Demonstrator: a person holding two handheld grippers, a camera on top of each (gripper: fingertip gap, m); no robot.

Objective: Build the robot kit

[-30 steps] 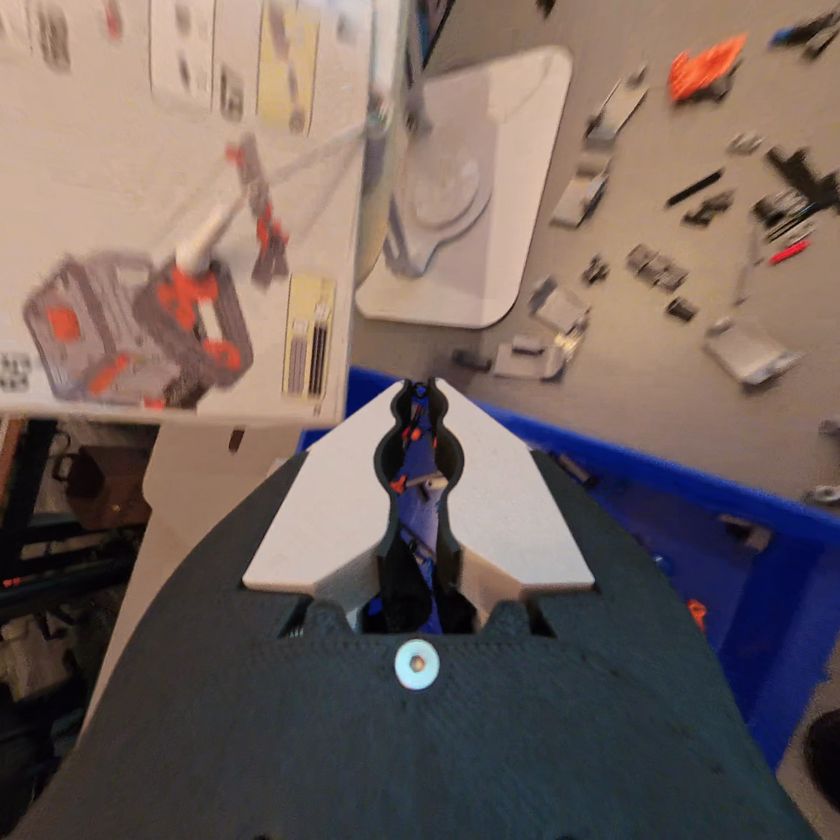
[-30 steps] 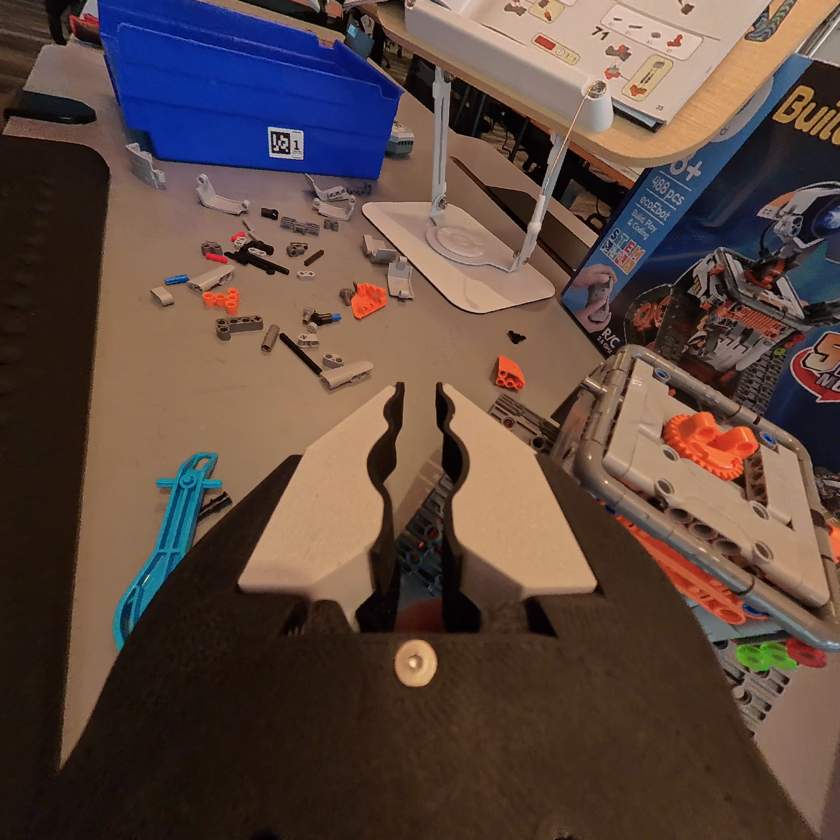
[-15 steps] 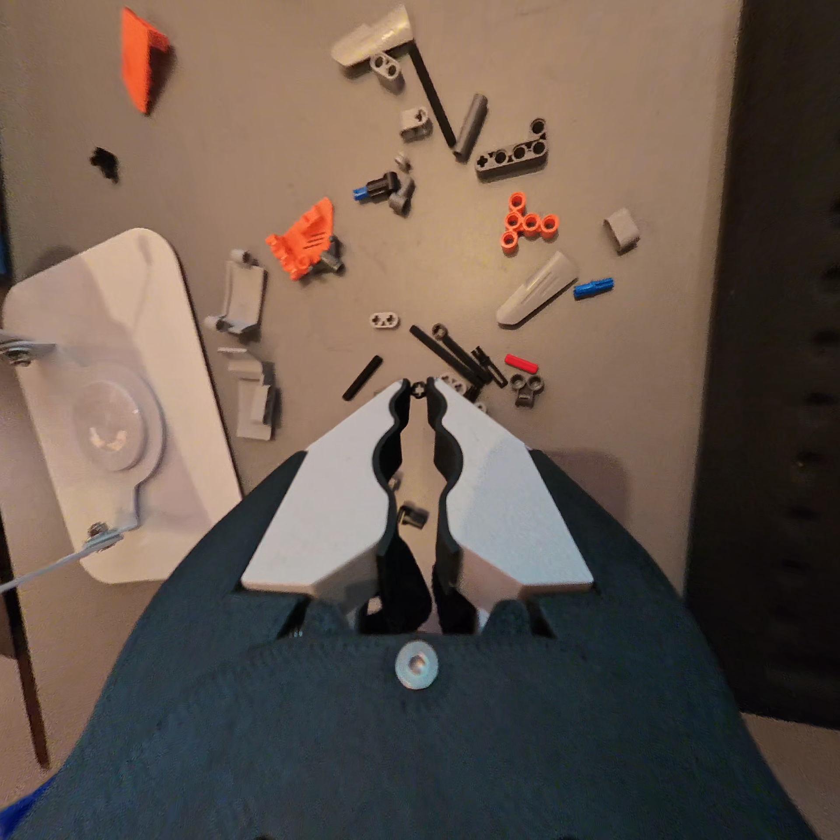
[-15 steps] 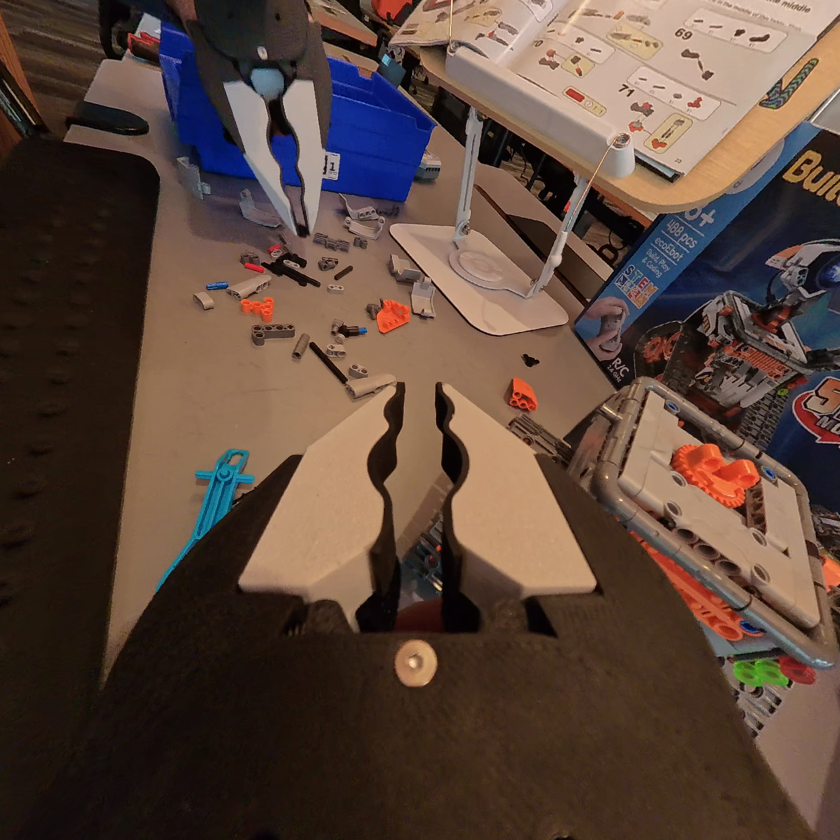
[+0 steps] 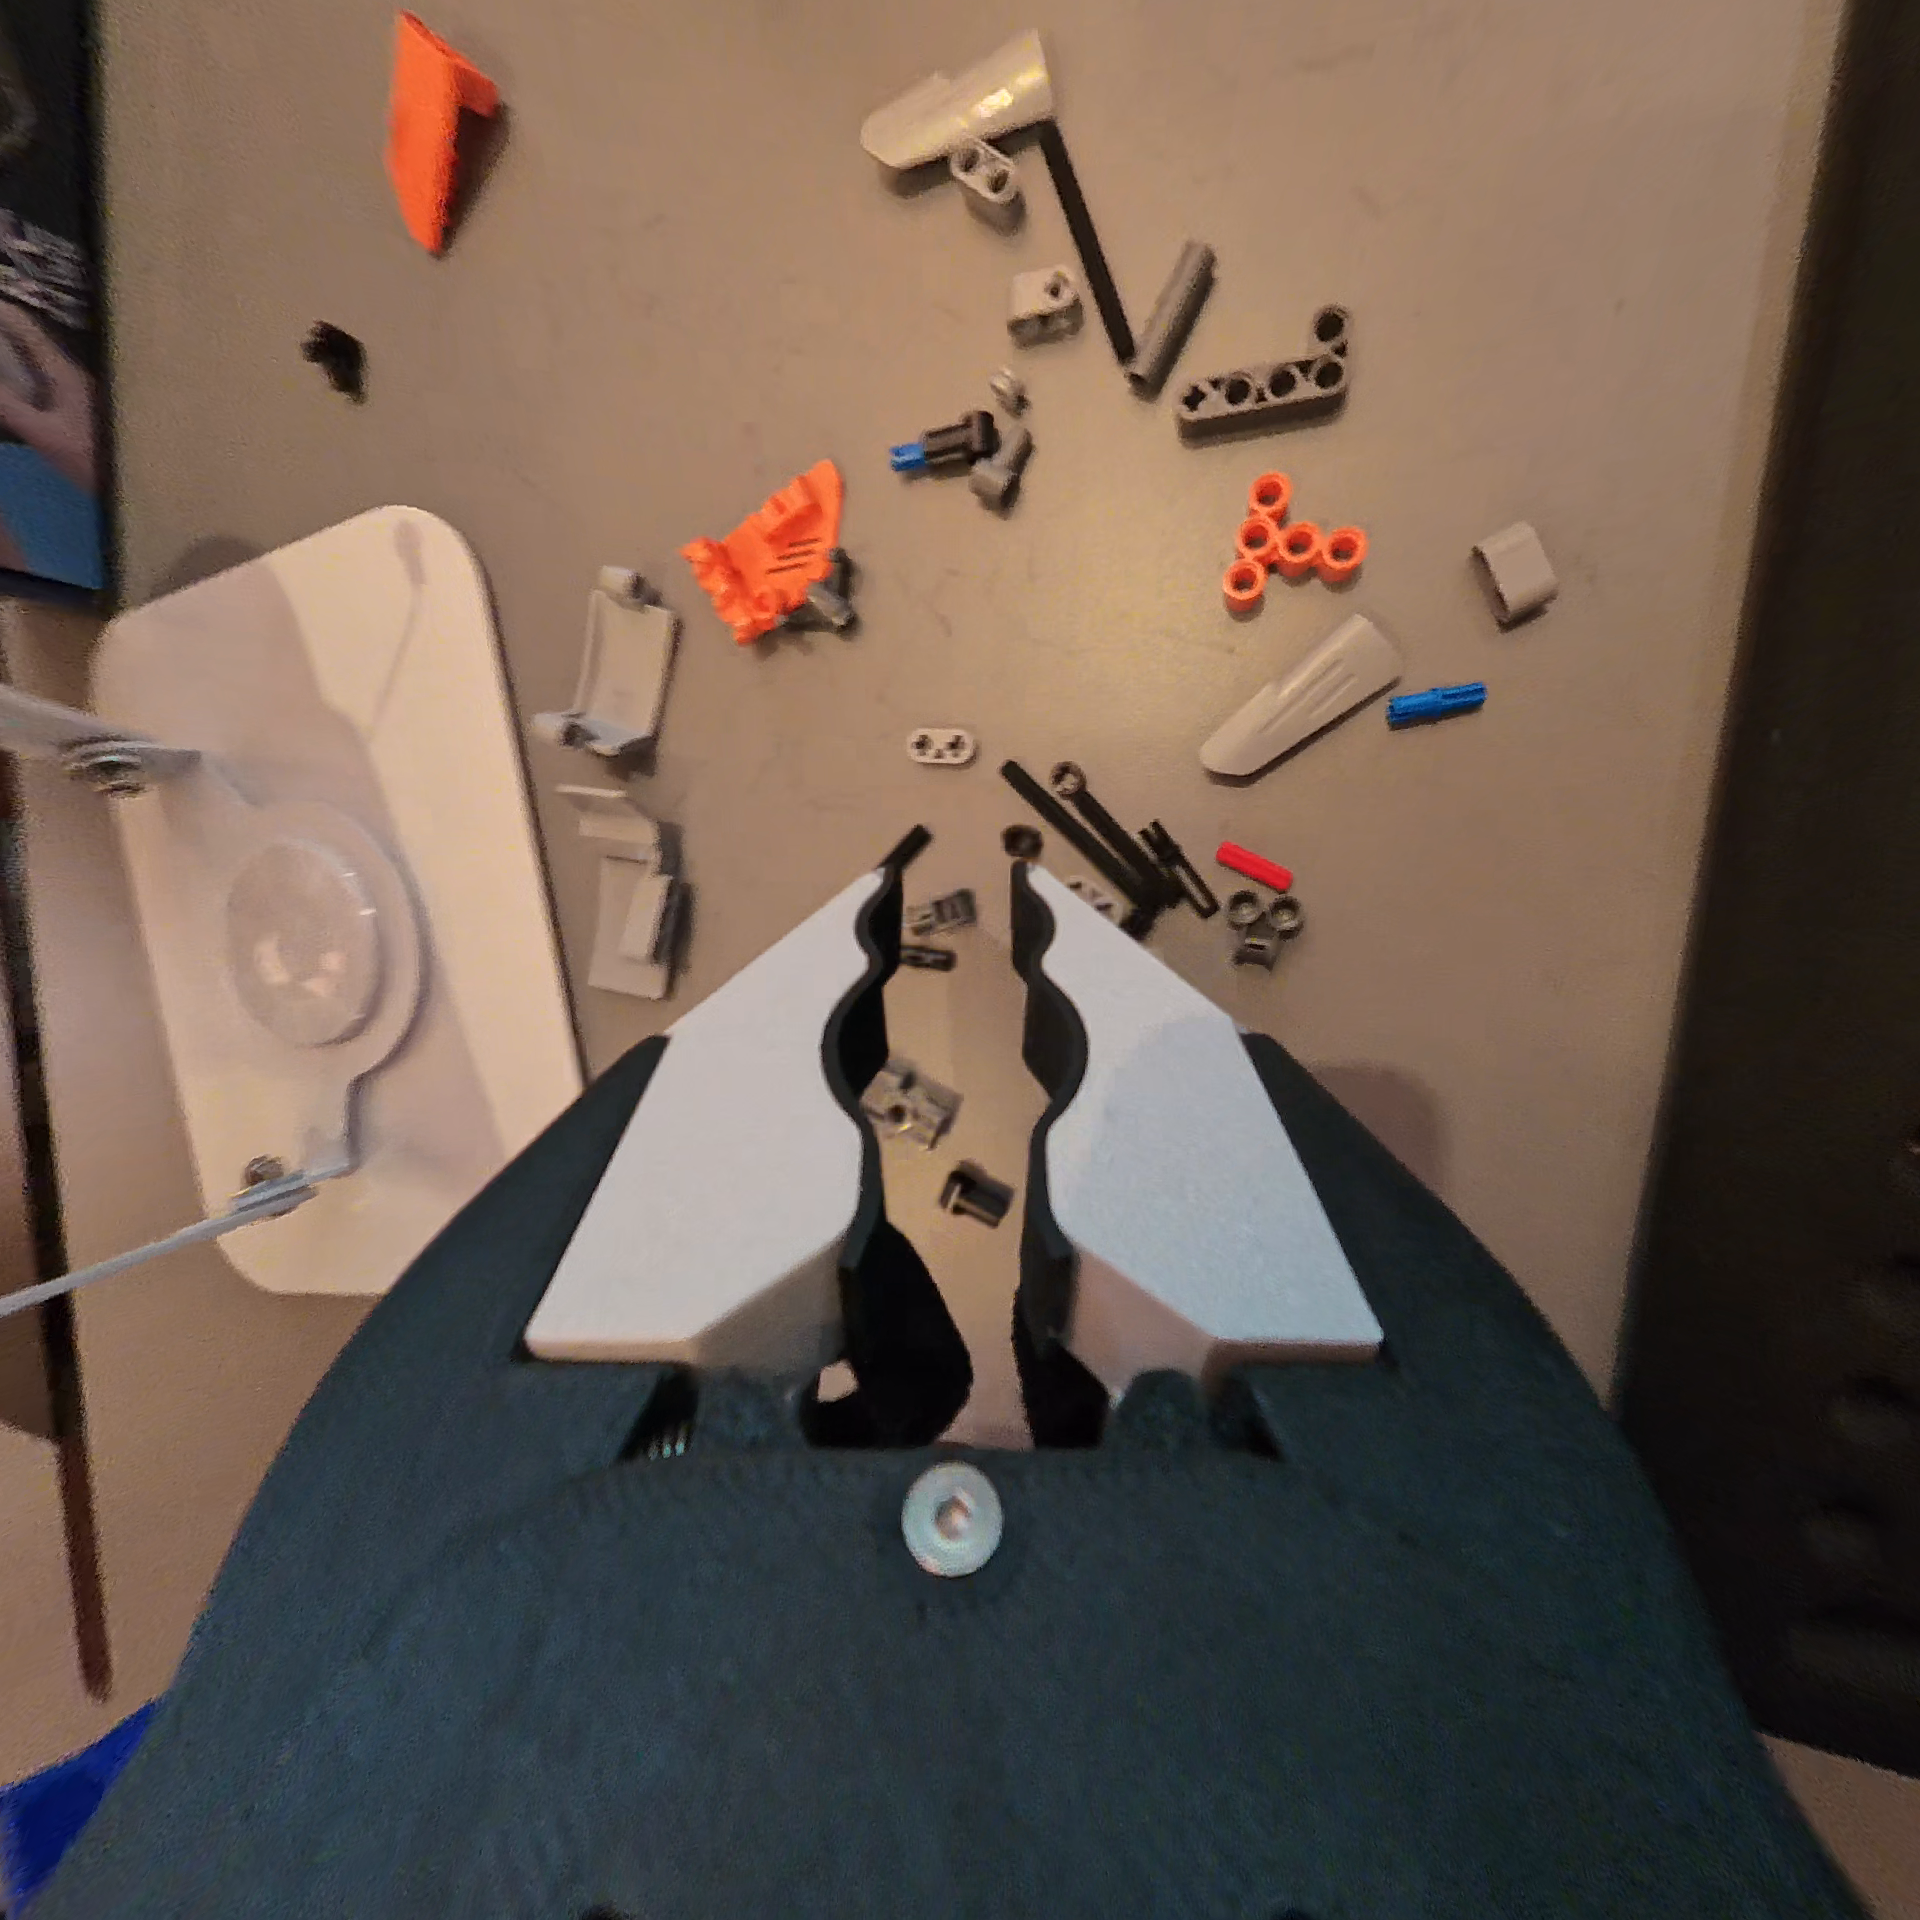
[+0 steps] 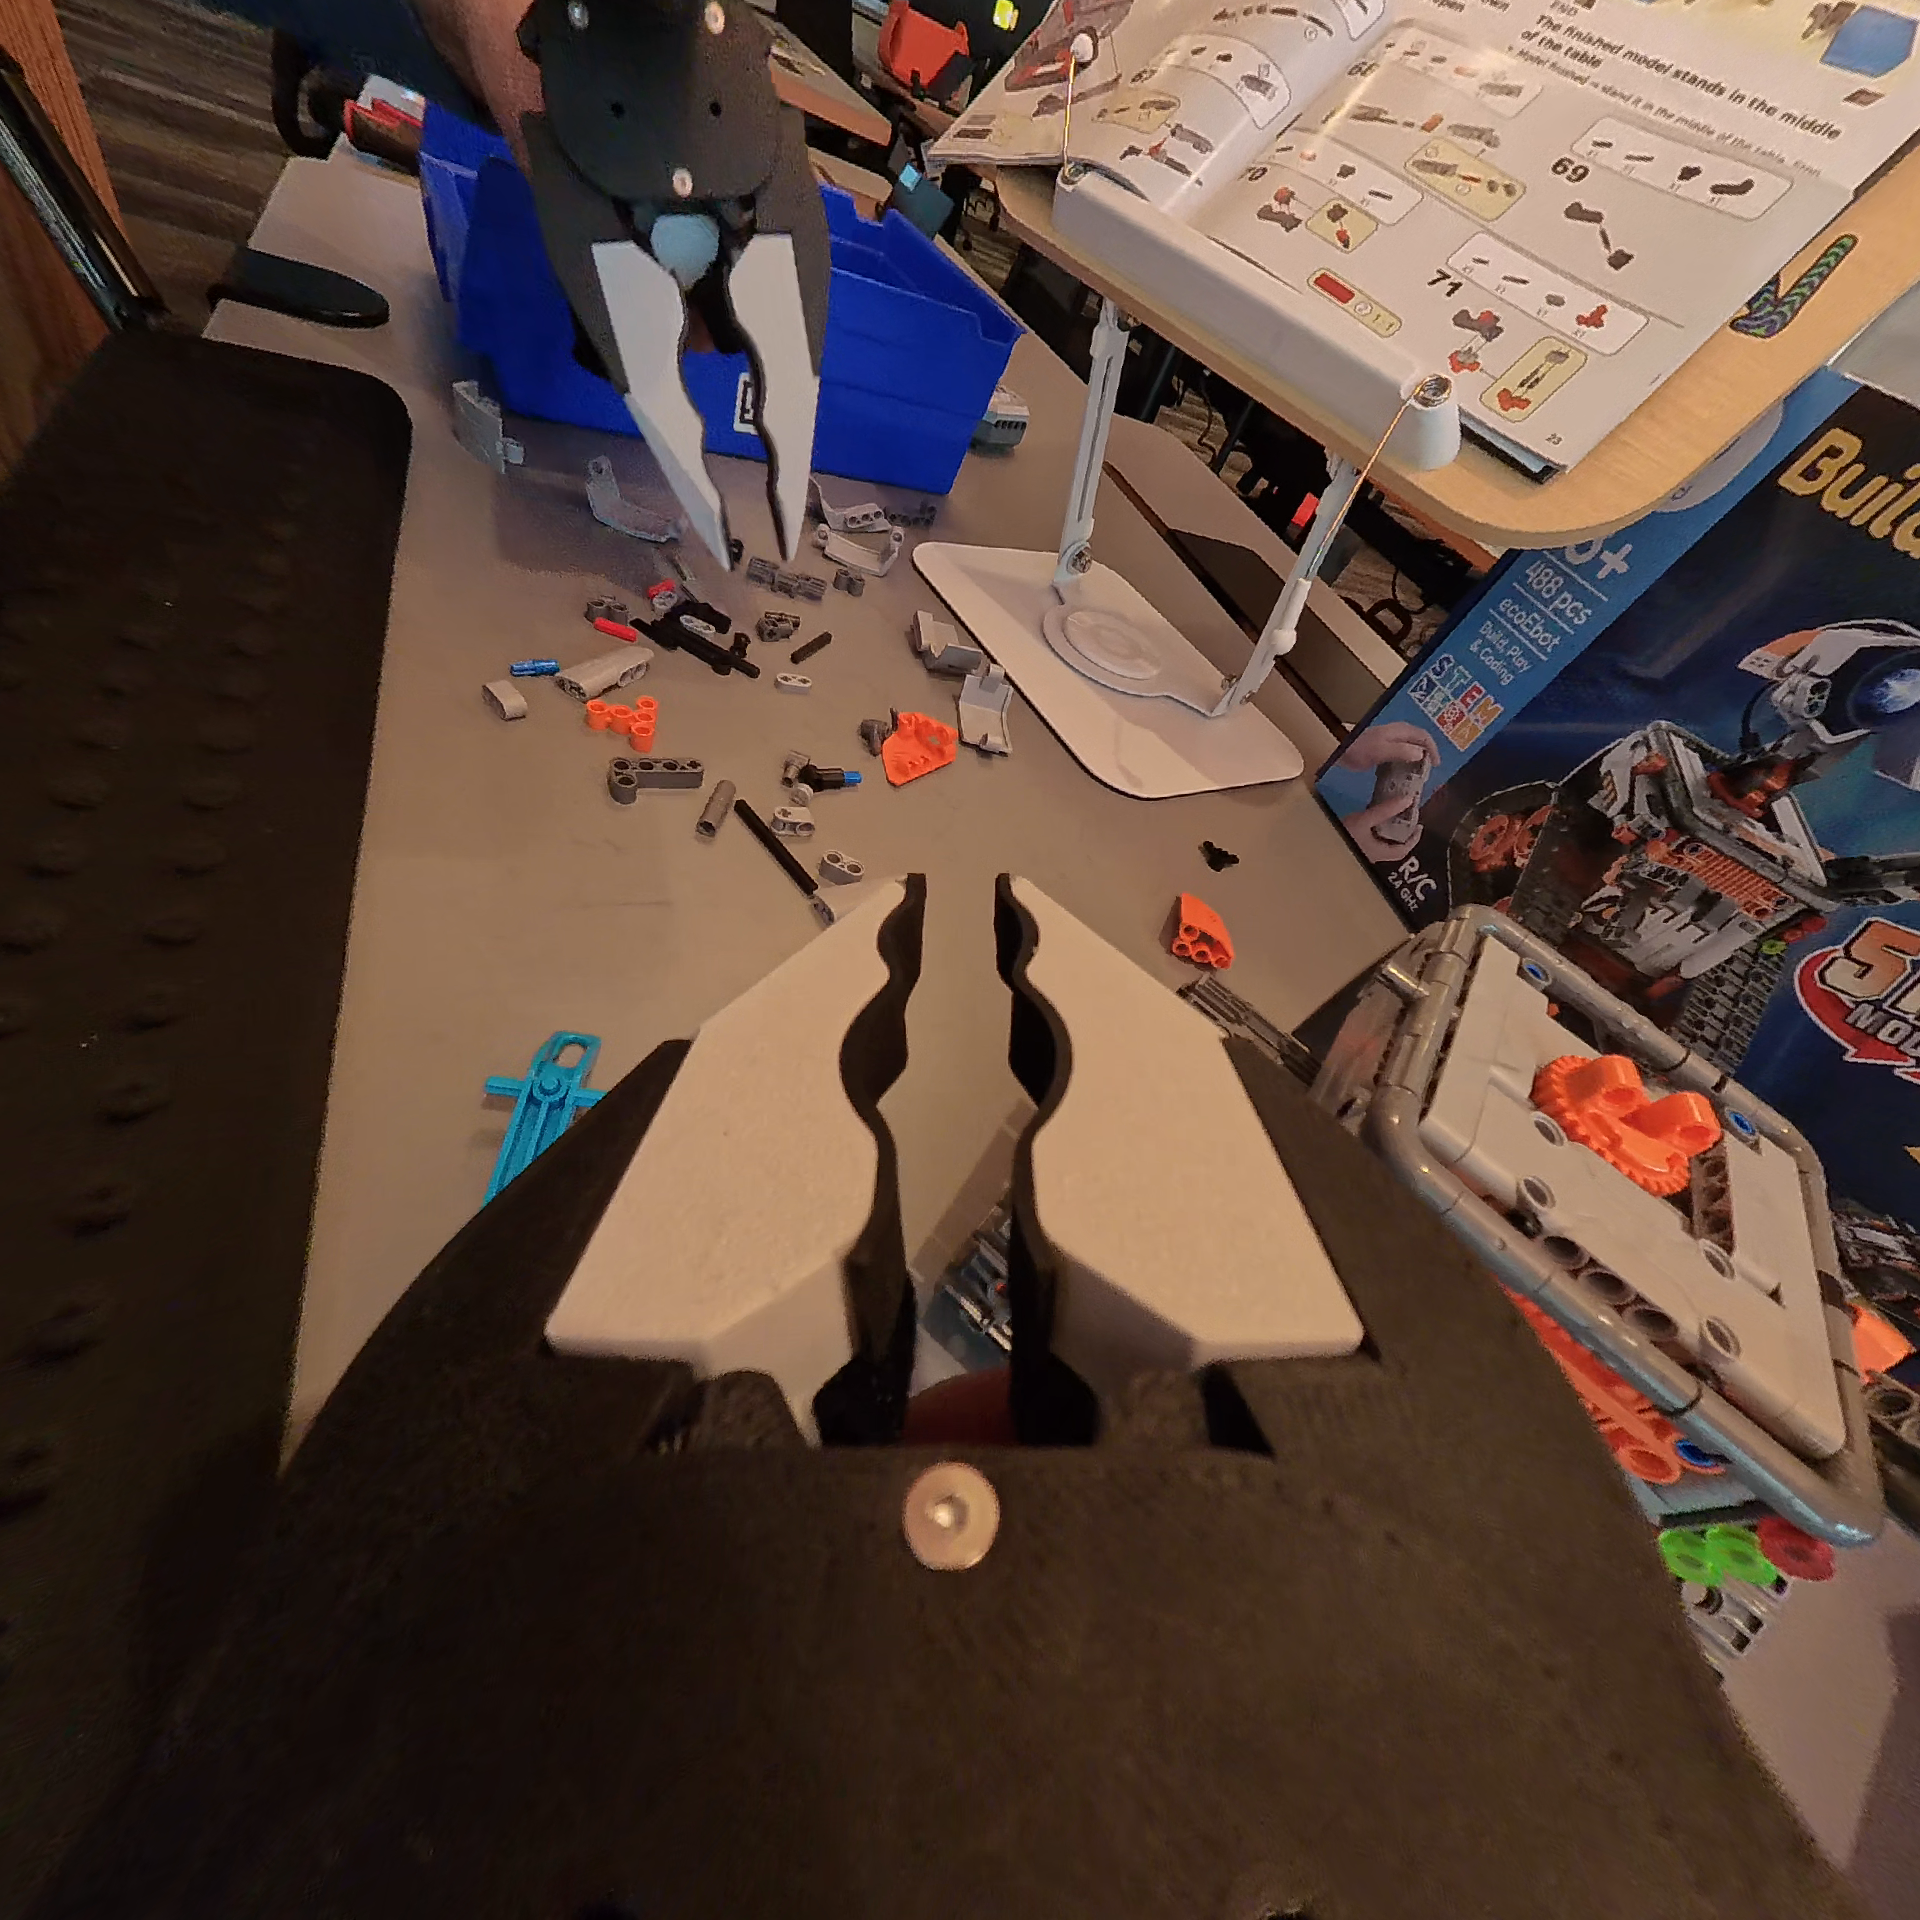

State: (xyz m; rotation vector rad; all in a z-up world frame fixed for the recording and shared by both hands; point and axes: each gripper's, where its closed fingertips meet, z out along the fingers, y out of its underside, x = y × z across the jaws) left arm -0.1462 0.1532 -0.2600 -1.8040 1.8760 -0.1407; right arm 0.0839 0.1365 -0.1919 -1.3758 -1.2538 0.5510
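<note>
Grey bench (image 5: 727, 260) is seen from above in the left wrist view, strewn with small plastic building pieces. Left gripper (image 5: 954, 873) is held over them with jaws apart and nothing clamped. In the right wrist view it hangs tips-down just above the bench.

Framed between its jaws:
- small grey connector (image 5: 914, 1110): long axis runs upper left to lower right in that view, holes facing up.
- black pin (image 5: 975, 1193): just beside the connector and apart from it, lying on its side, pointing roughly across the gap.
- black axles (image 5: 1101, 831): past the right tip, laid diagonally.

White stand base (image 5: 312, 883) lies well to the left.

Handling, as judged: the connector and pin are light, stiff and smooth. They are likely to slip or flick away if pinched off-centre. The connector is best taken across its short width at mid-length, and the pin across its barrel. Breakage is not expected.

Right gripper (image 6: 958, 883) is held lower and nearer, jaws slightly apart and empty. Nearest it are:
- partly built model (image 6: 1621, 1247), grey with an orange gear, just to its right.
- teal tool (image 6: 540, 1101), to its left.
- orange piece (image 6: 1203, 930), ahead.

Also noted are a blue bin (image 6: 914, 343) at the far end, an instruction booklet (image 6: 1455, 208) on its raised stand, a printed box (image 6: 1662, 831) at right and a black mat (image 6: 156, 831) at left.
</note>
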